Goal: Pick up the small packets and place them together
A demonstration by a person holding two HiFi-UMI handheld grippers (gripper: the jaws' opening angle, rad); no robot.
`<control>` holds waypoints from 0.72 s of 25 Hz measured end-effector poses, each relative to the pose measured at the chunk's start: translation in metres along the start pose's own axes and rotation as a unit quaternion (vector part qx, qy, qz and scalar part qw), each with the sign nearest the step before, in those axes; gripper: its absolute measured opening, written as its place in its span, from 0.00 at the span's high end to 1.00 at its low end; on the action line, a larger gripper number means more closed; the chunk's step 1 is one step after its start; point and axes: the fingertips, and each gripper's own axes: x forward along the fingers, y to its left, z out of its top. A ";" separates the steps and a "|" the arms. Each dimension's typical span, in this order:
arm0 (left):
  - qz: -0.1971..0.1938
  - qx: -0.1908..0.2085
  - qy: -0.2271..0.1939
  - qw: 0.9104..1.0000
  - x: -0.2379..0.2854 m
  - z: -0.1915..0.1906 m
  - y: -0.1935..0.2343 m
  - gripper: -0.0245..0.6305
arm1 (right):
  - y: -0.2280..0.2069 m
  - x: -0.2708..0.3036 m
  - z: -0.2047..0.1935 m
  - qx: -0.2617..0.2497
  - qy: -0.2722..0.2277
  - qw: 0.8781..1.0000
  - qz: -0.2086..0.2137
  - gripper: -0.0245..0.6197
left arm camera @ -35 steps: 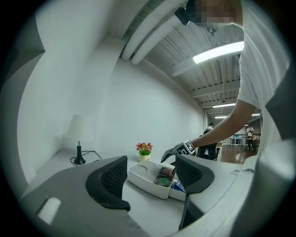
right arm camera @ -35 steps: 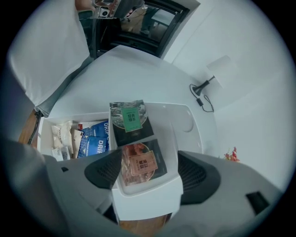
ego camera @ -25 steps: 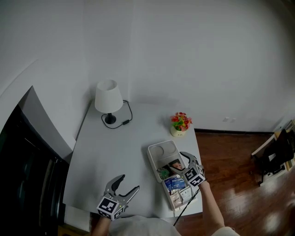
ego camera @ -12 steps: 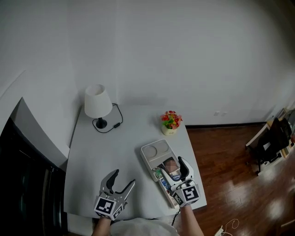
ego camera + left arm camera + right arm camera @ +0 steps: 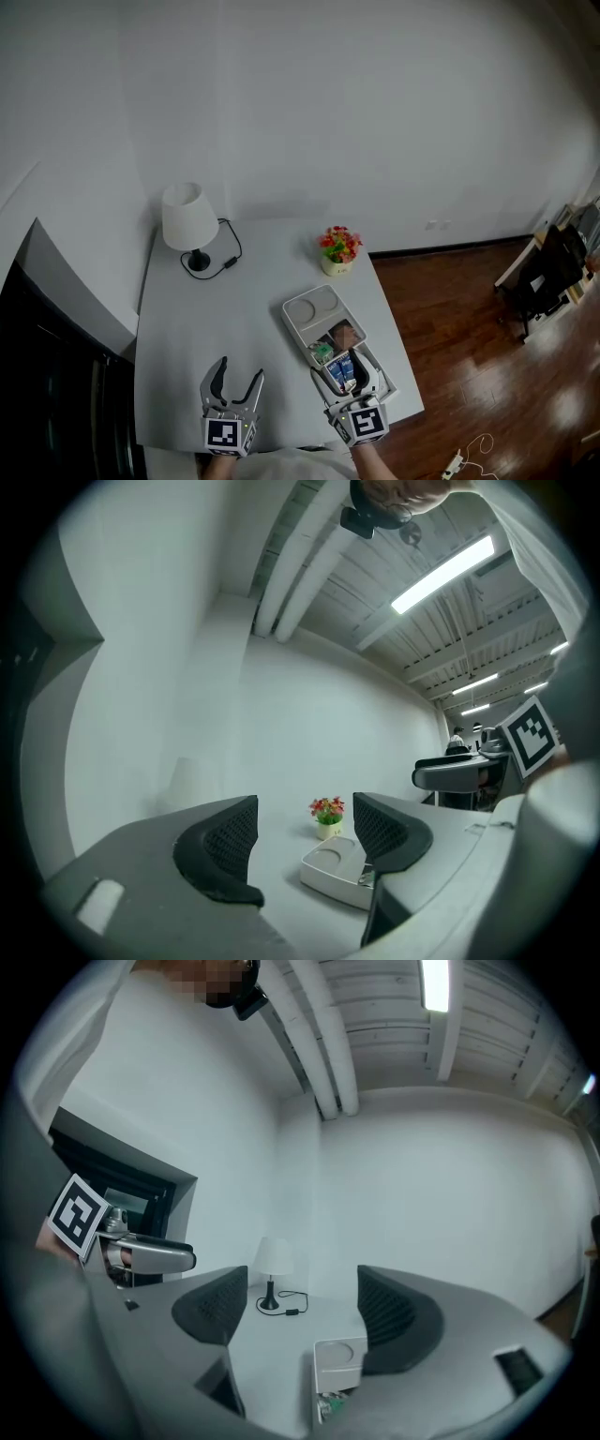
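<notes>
The right gripper (image 5: 354,380) was released: jaws spread wide, nothing between the pads in the right gripper view (image 5: 302,1312). It sat at the near end of the white rectangular plastic tray (image 5: 292,317), pointing along the tray's length. The small packets (image 5: 342,367) lay in the tray's near compartments. The blue-and-white ones were closest to the right gripper, showing between its jaws in the head view. A green packet (image 5: 322,352) lay by the tray's left wall. A brownish packet (image 5: 345,335) lay mid-tray, just short of the tray's round recess. In the right gripper view the tray (image 5: 337,1358) showed low in the gap between the jaws, with a scrap of the green packet (image 5: 328,1404) at the bottom edge.

The left gripper (image 5: 239,370) was also released, jaws apart and empty (image 5: 305,832). It was left of the tray over the pale grey tabletop (image 5: 216,309), well apart from the packets. Its view showed the tray's recess end (image 5: 330,874) between the pads.

Hard to read:
- The right gripper's body covered the tray's near end in the head view, so packet count and print could not be made out.
- The head view did not show how high the jaws stood over the tray.
- The left gripper's right pad cut off the tray's compartments, so no packets were legible there.

A white-shaded lamp with a black base (image 5: 185,217) stood well beyond the tray's far left. A small pot of red and yellow flowers (image 5: 337,248) stood just past the tray's far end.
</notes>
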 end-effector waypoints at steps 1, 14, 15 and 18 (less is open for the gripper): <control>-0.003 -0.001 0.000 1.000 0.001 -0.001 -0.002 0.49 | 0.000 0.000 0.001 0.001 -0.002 1.000 -0.001 0.37; -0.035 -0.007 0.003 0.999 0.007 -0.002 -0.014 0.49 | 0.012 0.000 -0.001 -0.002 0.008 1.000 0.006 0.37; -0.036 -0.008 0.003 0.999 0.007 -0.004 -0.015 0.49 | 0.013 0.000 -0.002 -0.002 0.010 1.000 0.006 0.37; -0.041 -0.007 0.004 0.999 0.009 -0.007 -0.017 0.49 | 0.011 -0.001 -0.005 -0.003 0.014 1.000 0.004 0.37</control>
